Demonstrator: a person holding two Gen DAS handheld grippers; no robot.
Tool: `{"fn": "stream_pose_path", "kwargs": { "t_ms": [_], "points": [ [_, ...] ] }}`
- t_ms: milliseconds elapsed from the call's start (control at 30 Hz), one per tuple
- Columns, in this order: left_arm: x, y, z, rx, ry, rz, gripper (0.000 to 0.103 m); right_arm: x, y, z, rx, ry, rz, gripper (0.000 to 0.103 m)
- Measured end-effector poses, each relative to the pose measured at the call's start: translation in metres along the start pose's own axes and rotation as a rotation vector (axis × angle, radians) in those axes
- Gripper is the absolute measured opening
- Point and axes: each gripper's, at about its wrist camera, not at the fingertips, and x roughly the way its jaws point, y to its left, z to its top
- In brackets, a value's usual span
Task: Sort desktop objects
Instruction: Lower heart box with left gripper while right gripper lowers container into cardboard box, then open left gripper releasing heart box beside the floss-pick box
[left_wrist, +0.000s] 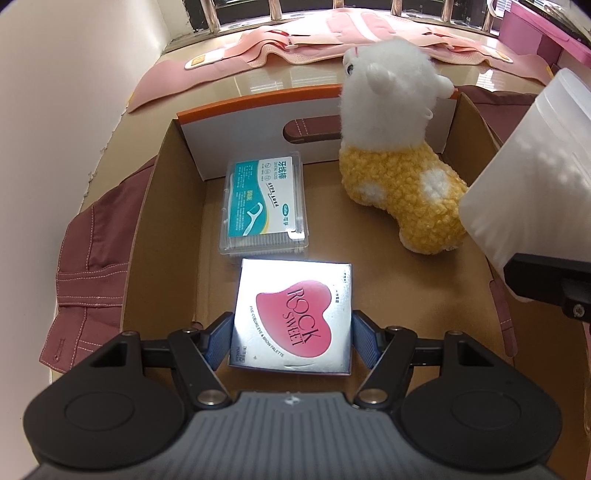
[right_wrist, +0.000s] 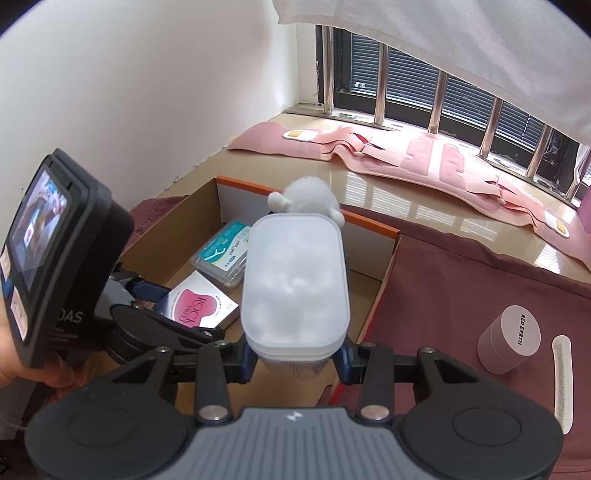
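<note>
My left gripper (left_wrist: 291, 341) is shut on a silver palette box (left_wrist: 291, 295) with a pink heart reading "ROCK SWEET". A blue pad presses on each side, low inside the open cardboard box (left_wrist: 173, 221). In that box also lie a clear dental floss case (left_wrist: 264, 206) and a white and yellow plush alpaca (left_wrist: 399, 177). My right gripper (right_wrist: 295, 360) is shut on a translucent white tub (right_wrist: 295, 280) of cotton balls. The tub hangs over the cardboard box (right_wrist: 373, 251), to the right of the palette box (right_wrist: 203, 304), and hides most of the alpaca (right_wrist: 310, 195).
A pink "RED EARTH" jar (right_wrist: 511, 339) and a white strip (right_wrist: 561, 380) lie on the maroon cloth (right_wrist: 461, 295) right of the box. Pink padded belts (right_wrist: 406, 155) lie along the window sill. A hand (right_wrist: 48, 373) holds the left gripper's handle.
</note>
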Motion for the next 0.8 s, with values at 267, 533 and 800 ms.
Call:
{"fn": "stream_pose_path", "kwargs": {
  "t_ms": [267,533,800],
  "points": [
    [0.000,0.001,0.000,-0.009,0.004,-0.011,0.069,0.009,0.004,0.001,-0.030,0.029,0.002,0.040],
    [0.001,0.002,-0.001,-0.020,0.002,-0.015,0.071,0.012,0.006,0.003,-0.046,0.038,-0.005,0.040],
    [0.000,0.000,-0.001,-0.014,0.008,-0.016,0.077,0.010,0.007,0.006,-0.044,0.030,-0.007,0.040]
  ]
}}
